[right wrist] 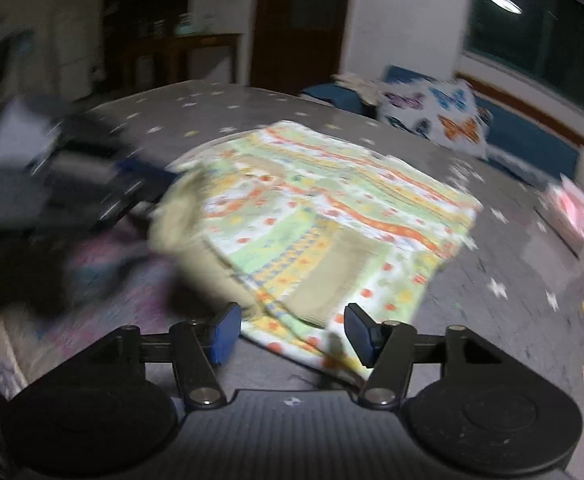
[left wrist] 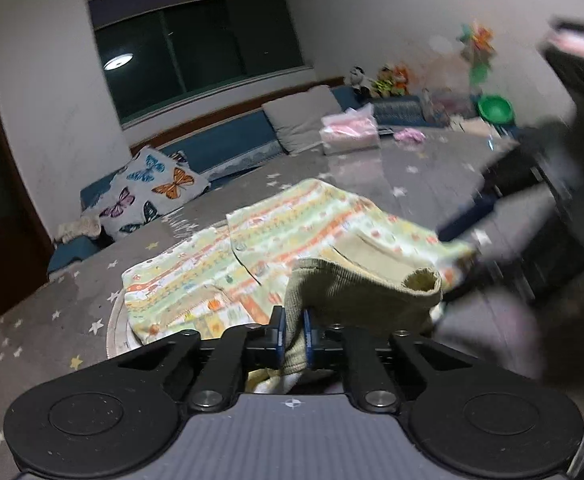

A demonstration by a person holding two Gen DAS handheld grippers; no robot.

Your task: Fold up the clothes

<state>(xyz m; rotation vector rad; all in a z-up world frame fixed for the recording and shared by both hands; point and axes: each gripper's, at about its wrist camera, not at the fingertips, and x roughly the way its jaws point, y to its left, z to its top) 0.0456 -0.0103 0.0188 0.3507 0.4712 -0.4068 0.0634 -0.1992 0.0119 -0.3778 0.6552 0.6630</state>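
You are mid-fold; your left gripper [left wrist: 293, 334] has its jaws clamped on the olive ribbed cuff [left wrist: 356, 300] of the patterned garment [left wrist: 276, 236], which lies spread on the star-print bed [left wrist: 52, 320]; your right gripper [right wrist: 290, 334] stands half open over the near hem, gripping nothing; next, I judge, carry the cuff across the body and flatten it.

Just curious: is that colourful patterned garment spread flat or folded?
Partly folded: the garment shows layered edges, and the left gripper pinches its olive cuff.
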